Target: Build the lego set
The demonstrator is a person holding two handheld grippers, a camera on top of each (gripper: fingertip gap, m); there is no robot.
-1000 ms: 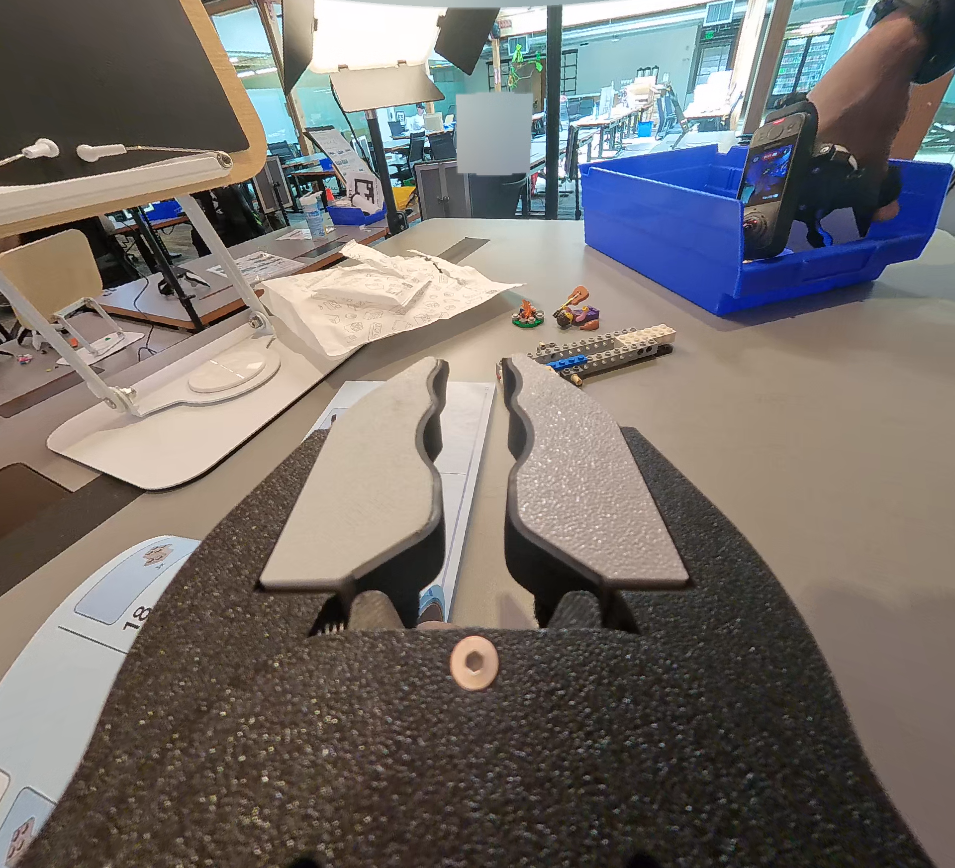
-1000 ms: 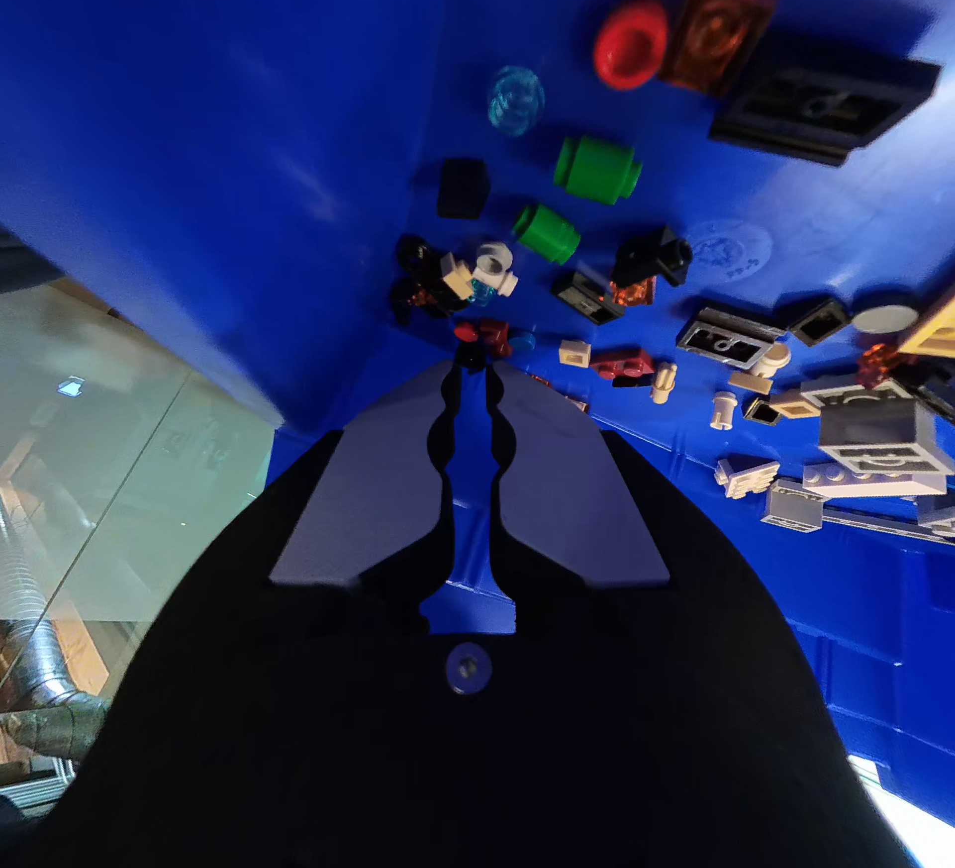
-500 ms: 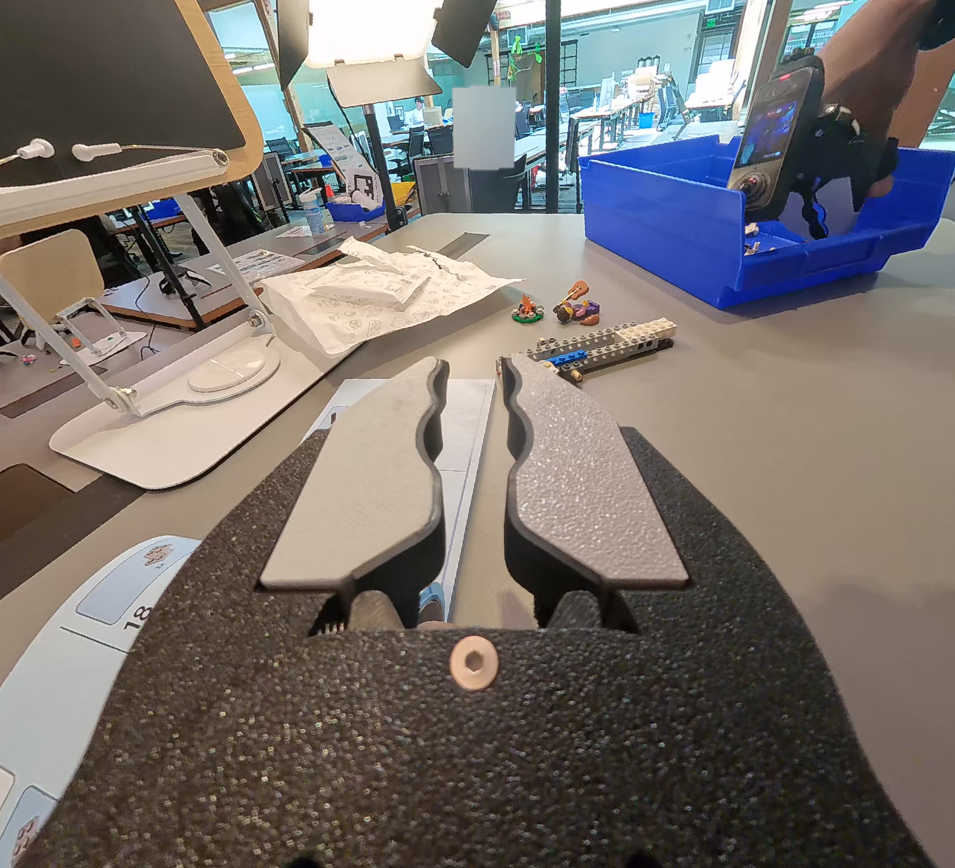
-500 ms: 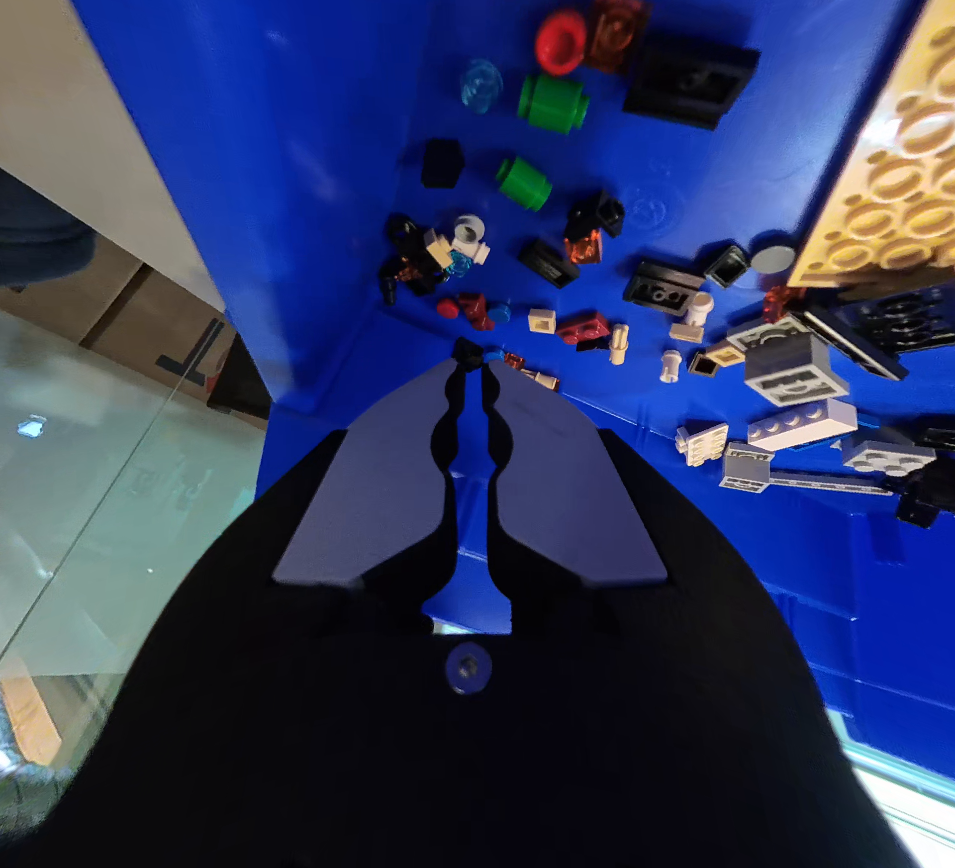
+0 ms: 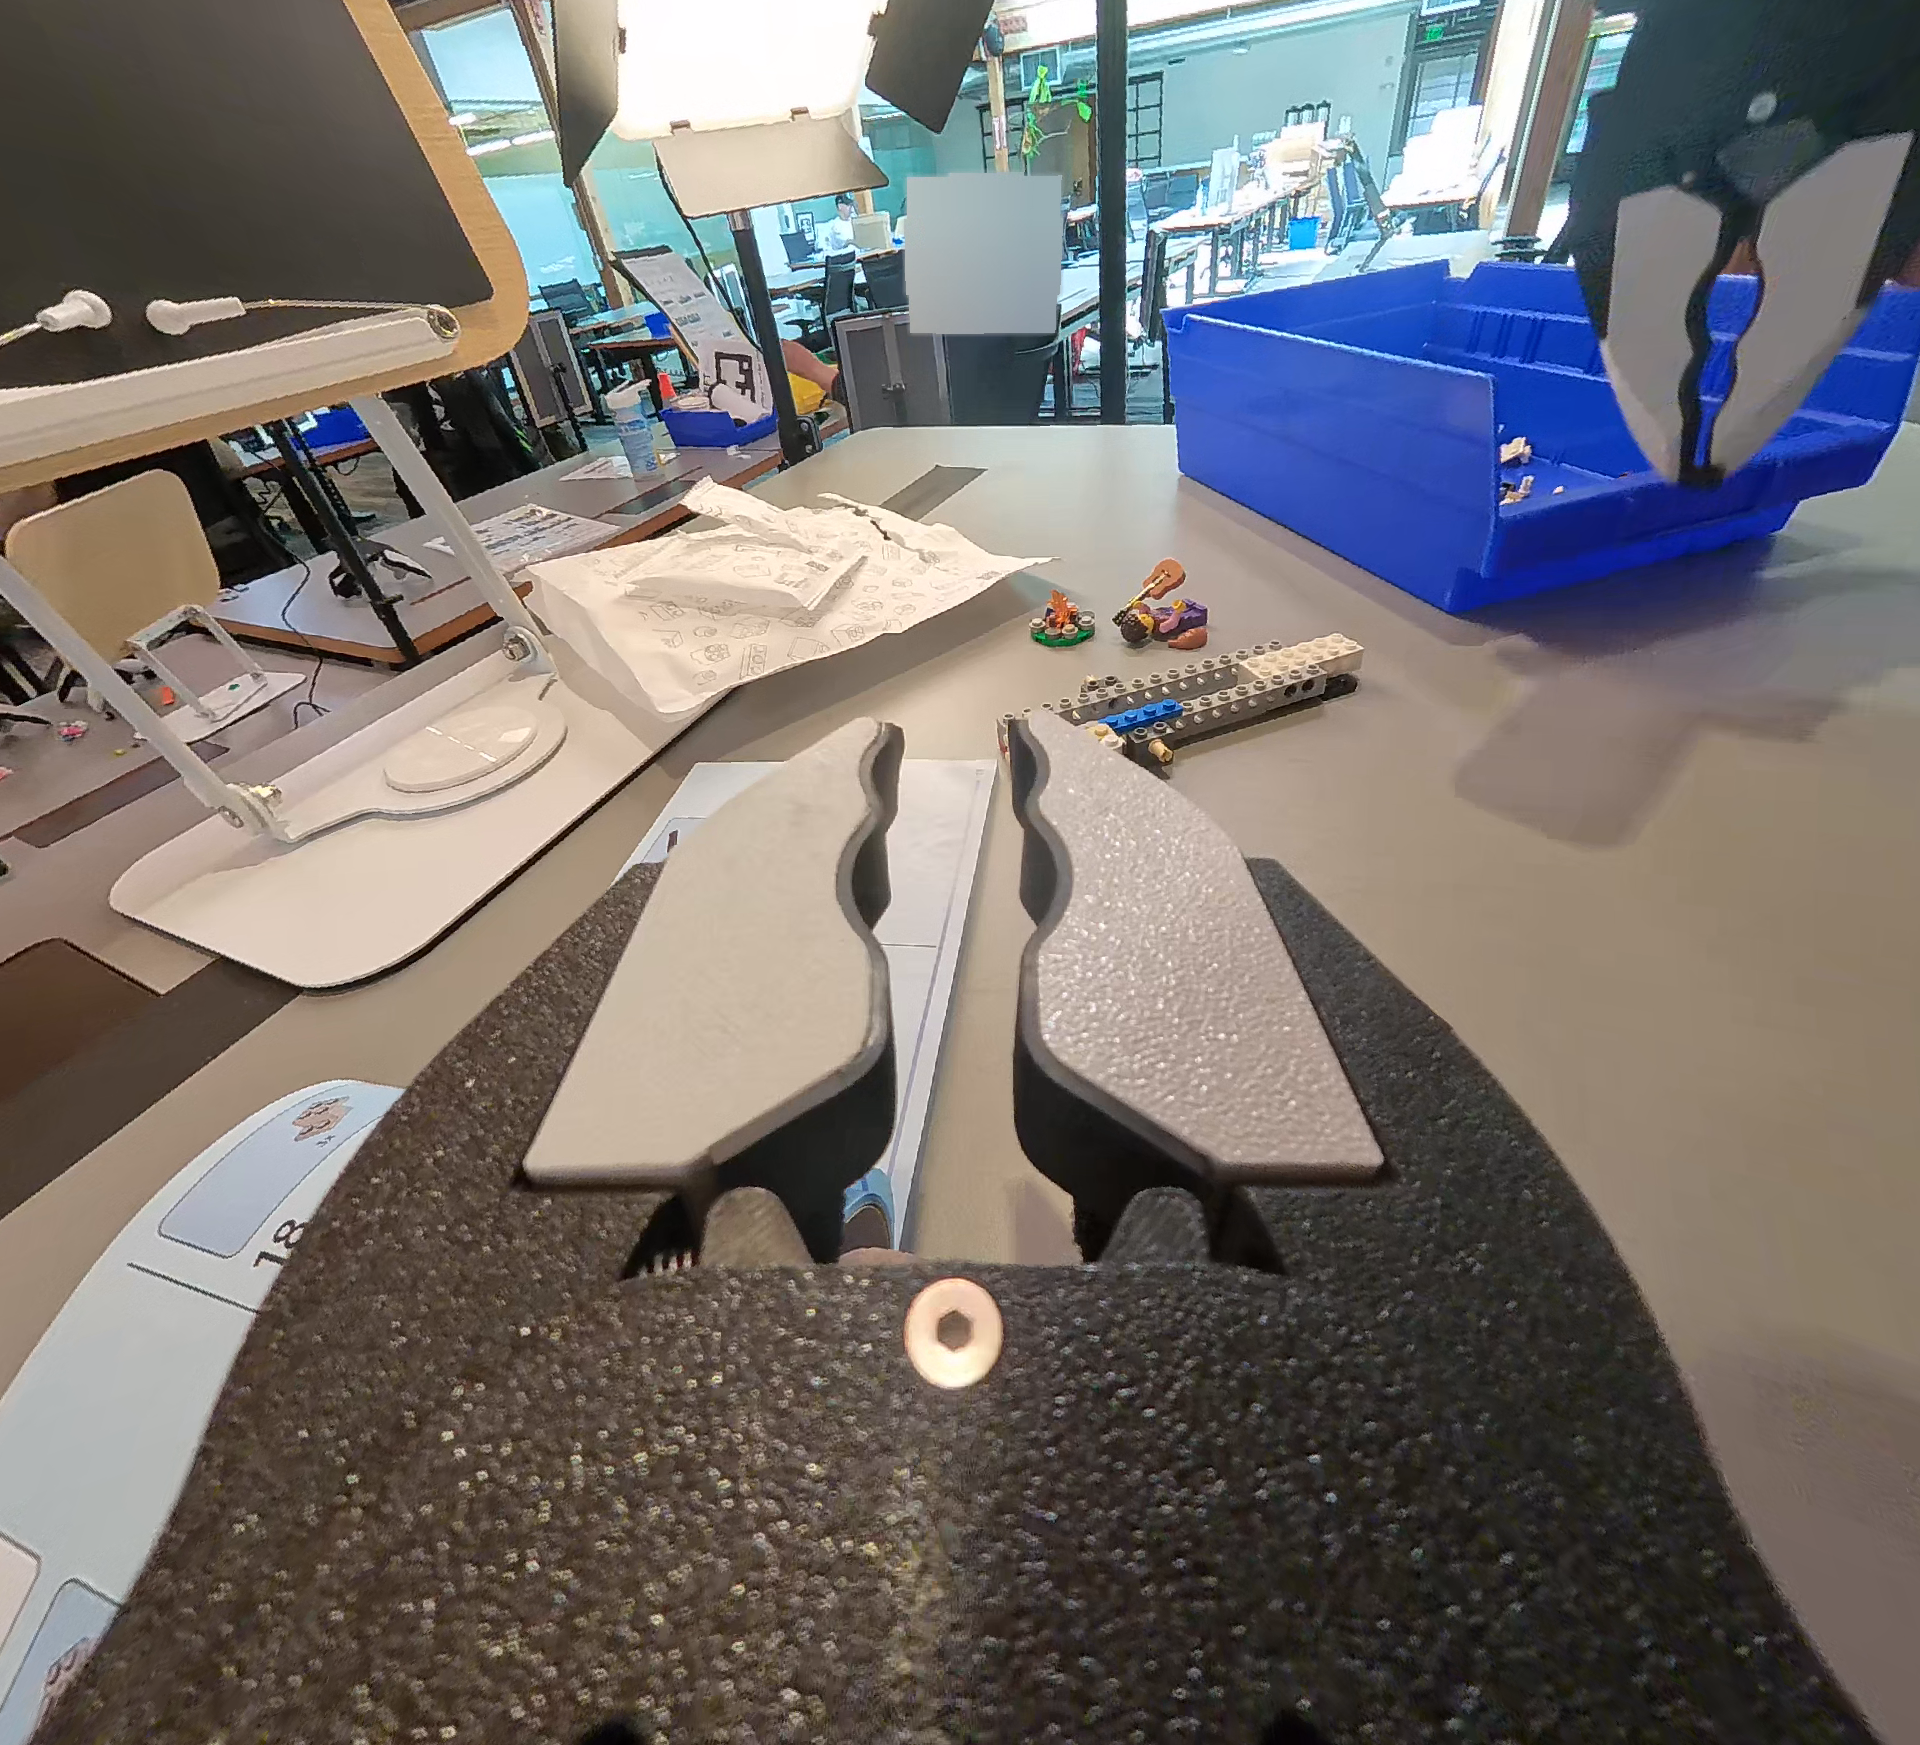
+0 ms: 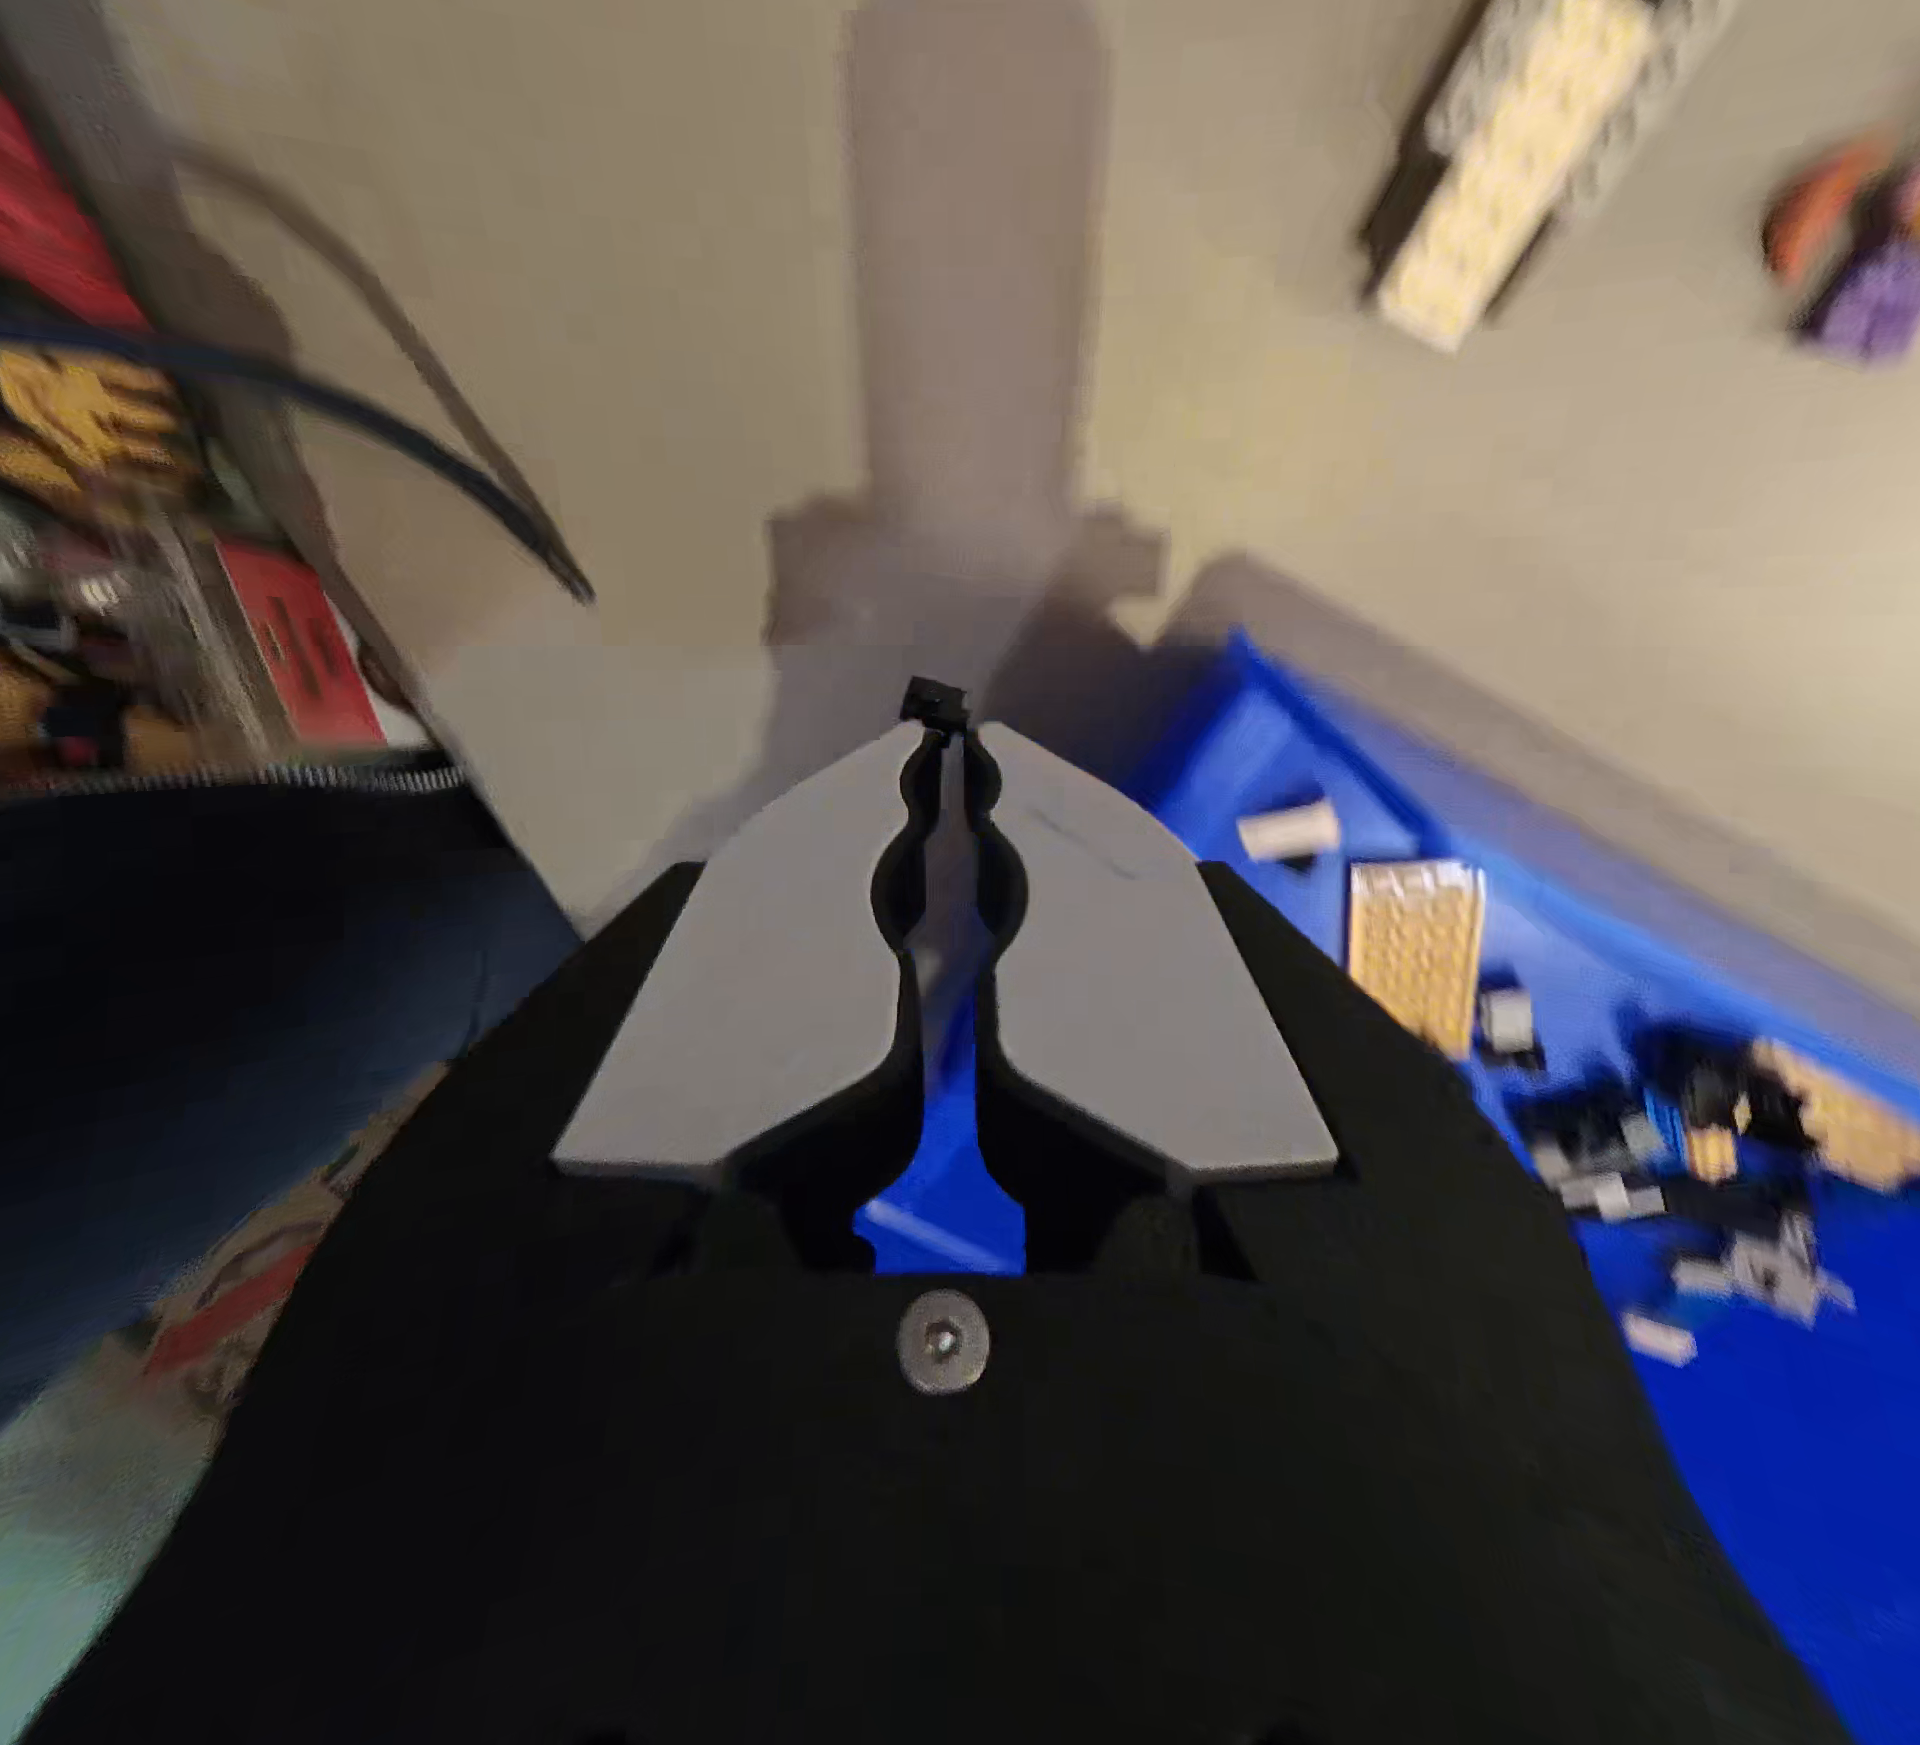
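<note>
Since the earlier frames the right gripper [image 6: 940, 727] has risen out of the blue bin [image 5: 1351, 407], fingertips pinching 1 small black piece [image 6: 932, 698] above the grey table [image 5: 1558, 968]. Left gripper [image 5: 948, 739] hovers parted and empty beside the grey brick beam [image 5: 1226, 687] (unfinished). Printed sheets present; wording not recorded.

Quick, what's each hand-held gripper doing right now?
Left hand-held gripper: open, holding nothing.
Right hand-held gripper: closed on a small black piece.
</note>
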